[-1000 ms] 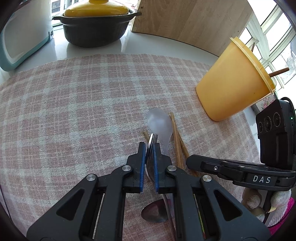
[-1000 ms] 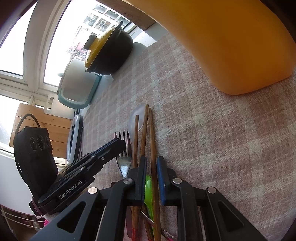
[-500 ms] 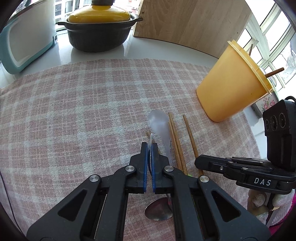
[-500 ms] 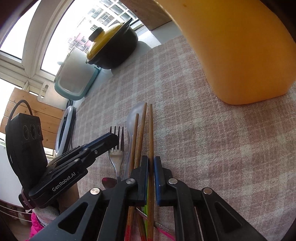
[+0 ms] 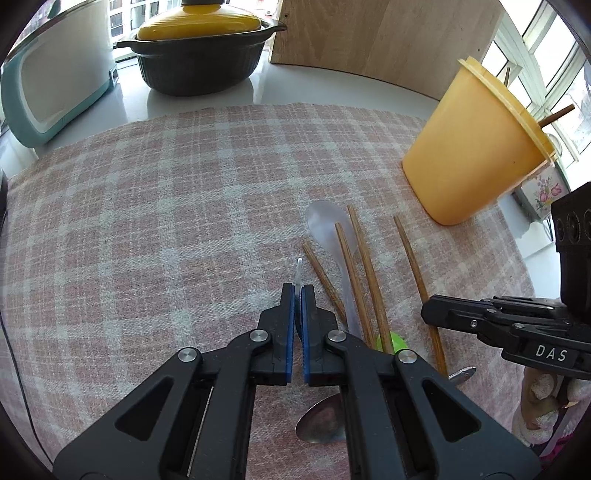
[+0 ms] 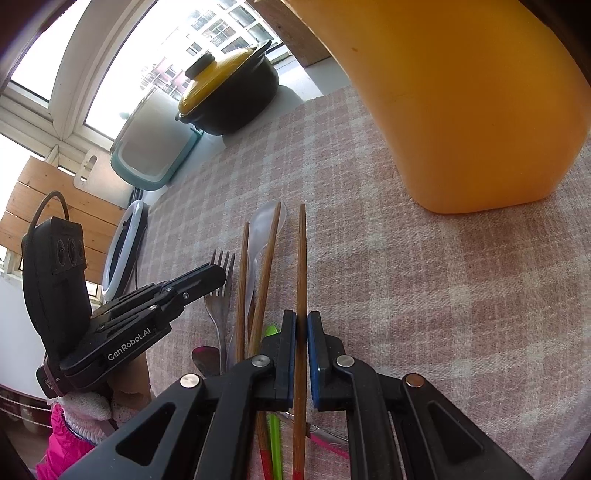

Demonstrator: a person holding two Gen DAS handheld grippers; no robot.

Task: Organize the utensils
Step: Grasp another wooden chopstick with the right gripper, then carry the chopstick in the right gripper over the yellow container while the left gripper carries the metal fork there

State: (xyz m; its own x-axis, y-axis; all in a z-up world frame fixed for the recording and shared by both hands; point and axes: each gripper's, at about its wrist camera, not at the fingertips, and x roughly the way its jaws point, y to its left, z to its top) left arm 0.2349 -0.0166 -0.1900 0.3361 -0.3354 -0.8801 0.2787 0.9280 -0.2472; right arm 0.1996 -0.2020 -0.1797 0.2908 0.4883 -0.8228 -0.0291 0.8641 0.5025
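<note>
Reading "DAS", the right gripper (image 6: 302,321) pinches a chopstick (image 6: 302,258). Marked "GenRobot.AI", the left gripper (image 5: 297,291) clamps a fork (image 6: 221,280).

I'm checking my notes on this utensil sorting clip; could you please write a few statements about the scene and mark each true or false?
1. The left gripper is shut on a fork. True.
2. The right gripper holds a metal spoon. False: it is shut on a chopstick.
3. The orange cup already holds sticks. True.
4. The black pot has no lid. False: a yellow lid sits on it.
5. The cloth is plain blue. False: it is pink and white checked.
</note>
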